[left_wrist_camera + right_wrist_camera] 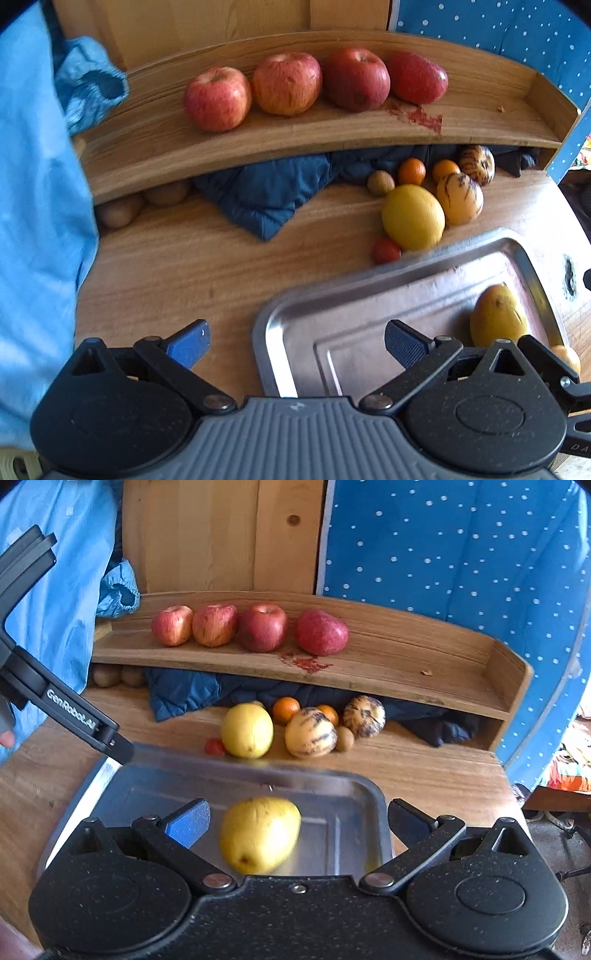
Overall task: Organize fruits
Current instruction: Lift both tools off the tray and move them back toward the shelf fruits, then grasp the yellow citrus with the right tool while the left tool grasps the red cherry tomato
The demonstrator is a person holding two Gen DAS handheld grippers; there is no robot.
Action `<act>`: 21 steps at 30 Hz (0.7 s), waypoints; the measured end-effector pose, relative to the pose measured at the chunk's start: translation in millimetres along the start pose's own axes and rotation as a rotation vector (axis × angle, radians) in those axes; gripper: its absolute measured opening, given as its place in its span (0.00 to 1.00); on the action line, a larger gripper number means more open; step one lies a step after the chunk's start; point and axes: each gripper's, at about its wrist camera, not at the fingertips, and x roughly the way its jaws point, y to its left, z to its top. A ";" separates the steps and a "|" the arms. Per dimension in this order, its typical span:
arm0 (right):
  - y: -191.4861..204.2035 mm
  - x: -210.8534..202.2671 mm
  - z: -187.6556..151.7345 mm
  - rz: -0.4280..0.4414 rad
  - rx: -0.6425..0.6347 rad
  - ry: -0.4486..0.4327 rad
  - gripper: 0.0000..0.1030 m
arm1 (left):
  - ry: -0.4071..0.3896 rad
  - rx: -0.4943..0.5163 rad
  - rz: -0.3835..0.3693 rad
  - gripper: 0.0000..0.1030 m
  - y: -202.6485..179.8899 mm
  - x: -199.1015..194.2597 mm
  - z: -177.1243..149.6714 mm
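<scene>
A steel tray (pixel 354 325) (pixel 332 779) lies on the wooden table. In it rests a yellow pear (pixel 496 317) (pixel 258 834), blurred in the right wrist view, where it sits between the spread fingers of my right gripper (pixel 298 822) with a gap on its right side. Over the tray's left rim, my left gripper (pixel 297 345) stands open and holds nothing. Behind the tray lie a yellow citrus (pixel 413 218) (pixel 246 730), two striped melons (pixel 460 199) (pixel 311 732), two oranges (pixel 412 171) (pixel 286 709), a kiwi (pixel 380 182) (pixel 345 738) and a small tomato (pixel 386 251) (pixel 215 746).
Several red apples (pixel 288 83) (pixel 262 627) stand in a row on a raised wooden shelf (pixel 332 136) (pixel 388 672). A dark blue jacket (pixel 269 195) (pixel 184 694) lies under it, with two kiwis (pixel 120 212) (pixel 107 675) at the left. A light blue sleeve (pixel 37 184) fills the left.
</scene>
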 end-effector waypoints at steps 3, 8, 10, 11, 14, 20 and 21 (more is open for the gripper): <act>-1.4 13.8 14.9 0.012 0.042 0.014 0.99 | -0.055 0.022 -0.061 0.99 7.4 7.4 7.2; -15.1 38.3 45.9 0.112 0.179 0.087 0.99 | -0.122 0.084 -0.146 0.99 14.8 24.7 17.6; -20.7 49.7 56.8 0.147 0.253 0.125 0.99 | -0.134 0.117 -0.173 0.99 13.4 31.4 19.5; -22.6 55.5 62.0 0.161 0.286 0.142 0.99 | -0.136 0.132 -0.187 0.99 12.7 35.2 20.6; -22.5 71.3 74.2 0.188 0.340 0.176 0.99 | -0.125 0.158 -0.242 0.99 9.8 46.0 23.1; -12.5 105.5 84.7 0.199 0.387 0.269 0.92 | -0.096 0.205 -0.305 0.99 1.9 62.7 29.5; -10.9 110.1 85.4 0.207 0.399 0.280 0.91 | -0.088 0.208 -0.313 0.99 1.7 65.9 30.7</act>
